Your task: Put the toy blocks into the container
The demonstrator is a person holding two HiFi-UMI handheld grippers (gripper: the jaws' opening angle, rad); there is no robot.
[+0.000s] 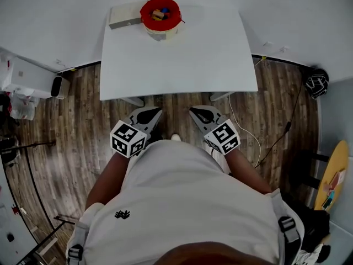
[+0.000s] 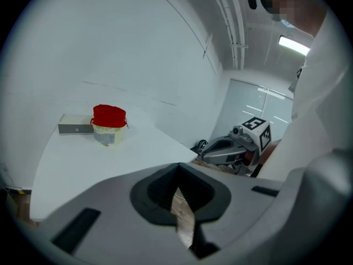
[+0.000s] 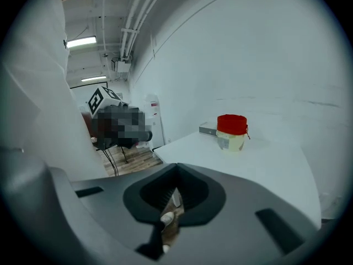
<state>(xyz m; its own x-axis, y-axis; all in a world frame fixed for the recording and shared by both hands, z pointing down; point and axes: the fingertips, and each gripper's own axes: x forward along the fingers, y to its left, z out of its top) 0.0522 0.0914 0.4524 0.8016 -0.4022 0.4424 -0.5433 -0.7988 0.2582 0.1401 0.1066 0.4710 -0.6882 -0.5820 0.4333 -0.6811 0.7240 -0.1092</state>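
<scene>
A clear tub with a red rim [image 1: 160,16] stands at the far edge of the white table [image 1: 182,59], with coloured toy blocks [image 1: 160,13] inside it. Both gripper views show the tub [image 2: 108,125] [image 3: 231,132] far ahead. My left gripper [image 1: 150,114] and right gripper [image 1: 199,114] are held close to my body, over the wooden floor just short of the table's near edge. Both are shut with nothing between the jaws [image 2: 179,203] [image 3: 174,200]. No loose block shows on the table.
A flat grey box [image 1: 126,15] lies against the tub's left side. White wall runs behind the table. A white appliance [image 1: 25,76] stands at the left, a black round object [image 1: 316,83] and a floor cable [image 1: 276,139] at the right, and a yellow disc [image 1: 333,173] beyond.
</scene>
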